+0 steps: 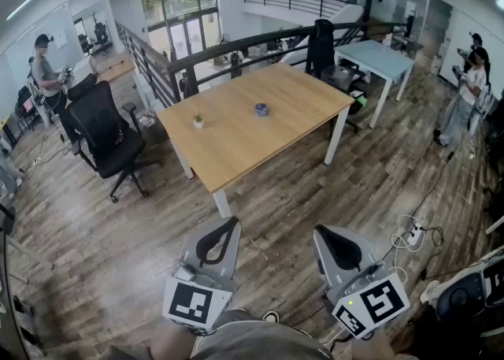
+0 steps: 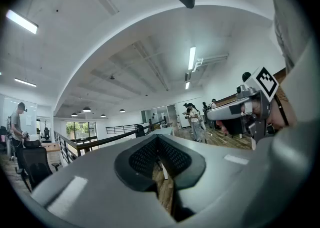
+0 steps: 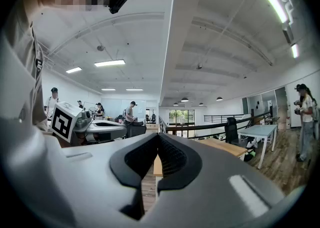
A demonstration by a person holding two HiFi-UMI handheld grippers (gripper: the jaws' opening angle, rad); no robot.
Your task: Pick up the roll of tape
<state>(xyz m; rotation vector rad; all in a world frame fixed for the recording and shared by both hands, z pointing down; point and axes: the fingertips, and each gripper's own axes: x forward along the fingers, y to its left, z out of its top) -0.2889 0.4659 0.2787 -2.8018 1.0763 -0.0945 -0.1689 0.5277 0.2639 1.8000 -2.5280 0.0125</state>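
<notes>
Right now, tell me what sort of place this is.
Most likely an open-plan office or lab on an upper level: a wooden table and a white table stand on plank flooring, with a black office chair nearby and a dark railing behind.

Matt light wood tops the table (image 1: pixel 236 146) at centre; the floor (image 1: pixel 370 185) is streaky wood plank. Left gripper (image 1: pixel 231 224) and right gripper (image 1: pixel 324 231): matt grey plastic, black ribbed pads.

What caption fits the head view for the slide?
Left gripper and right gripper shut and empty, short of the table with tape roll and plant.
</notes>
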